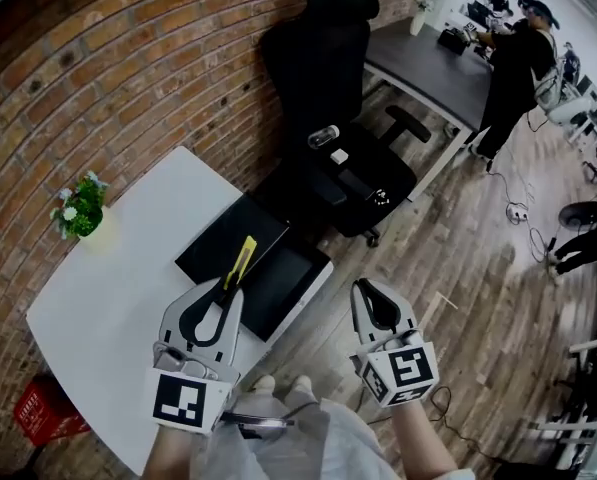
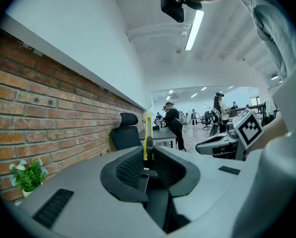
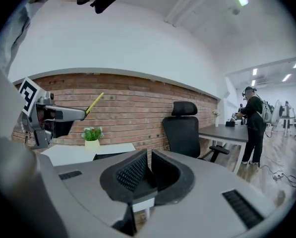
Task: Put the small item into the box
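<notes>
A yellow item (image 1: 241, 261) is gripped in the left hand-held gripper (image 1: 227, 288), apparently over the box (image 1: 288, 286) at the surface's (image 1: 128, 268) edge, for dropping in; the right hand-held gripper (image 1: 369, 288) is closed on nothing.

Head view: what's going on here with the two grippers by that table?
A person holds a gripper in each hand at a white table. The left gripper is shut on a yellow utility knife, which sticks out past the jaws and lines up with the open black box on the table. The knife is not in the box yet. The right gripper hangs beyond the table's edge, jaws together on nothing.
</notes>
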A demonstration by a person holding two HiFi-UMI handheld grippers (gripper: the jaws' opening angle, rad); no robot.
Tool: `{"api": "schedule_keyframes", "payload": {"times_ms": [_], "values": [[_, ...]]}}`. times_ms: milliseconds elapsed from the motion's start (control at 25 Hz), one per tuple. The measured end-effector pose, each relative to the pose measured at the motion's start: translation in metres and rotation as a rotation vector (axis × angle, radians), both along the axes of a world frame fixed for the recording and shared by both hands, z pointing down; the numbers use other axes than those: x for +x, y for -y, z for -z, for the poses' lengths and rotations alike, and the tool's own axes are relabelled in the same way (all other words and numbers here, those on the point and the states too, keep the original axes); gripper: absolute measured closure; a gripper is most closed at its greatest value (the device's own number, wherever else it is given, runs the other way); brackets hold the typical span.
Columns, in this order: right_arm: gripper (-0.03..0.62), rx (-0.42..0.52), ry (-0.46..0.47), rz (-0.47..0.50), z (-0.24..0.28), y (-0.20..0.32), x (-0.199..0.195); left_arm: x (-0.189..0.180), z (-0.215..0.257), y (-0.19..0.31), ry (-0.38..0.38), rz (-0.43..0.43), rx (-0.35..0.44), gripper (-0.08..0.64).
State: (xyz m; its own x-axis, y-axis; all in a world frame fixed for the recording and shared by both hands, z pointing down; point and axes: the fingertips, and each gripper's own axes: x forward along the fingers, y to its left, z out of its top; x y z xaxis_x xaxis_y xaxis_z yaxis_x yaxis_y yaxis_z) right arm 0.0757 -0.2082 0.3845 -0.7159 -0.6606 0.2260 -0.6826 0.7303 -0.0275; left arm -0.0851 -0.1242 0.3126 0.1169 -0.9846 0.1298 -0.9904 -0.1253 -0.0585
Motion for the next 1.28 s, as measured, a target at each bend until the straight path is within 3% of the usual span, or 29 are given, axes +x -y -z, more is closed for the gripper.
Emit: {"api": "schedule_keyframes", "payload": {"times_ms": [320,680,960,1280], "values": [[0.535,0.028,0.042,-0.041,0.029,-0.011,0.02,0.013,0.01,0.003,-0.002,-0.028,0.028,0.485],[0.535,0.018,0.042,-0.063,0.027,-0.017,0.029,0.025,-0.006,0.022,0.026,-0.078,-0.02,0.485],[0.535,0.007,0.03,-0.143,0.022,-0.019,0.059,0.042,-0.061,0.06,0.087,-0.174,-0.154,0.485],[0.535,-0.028,0.024,-0.267,0.013,-0.029,0.101,0.056,-0.146,0.096,0.115,-0.224,-0.384,0.485]]}}
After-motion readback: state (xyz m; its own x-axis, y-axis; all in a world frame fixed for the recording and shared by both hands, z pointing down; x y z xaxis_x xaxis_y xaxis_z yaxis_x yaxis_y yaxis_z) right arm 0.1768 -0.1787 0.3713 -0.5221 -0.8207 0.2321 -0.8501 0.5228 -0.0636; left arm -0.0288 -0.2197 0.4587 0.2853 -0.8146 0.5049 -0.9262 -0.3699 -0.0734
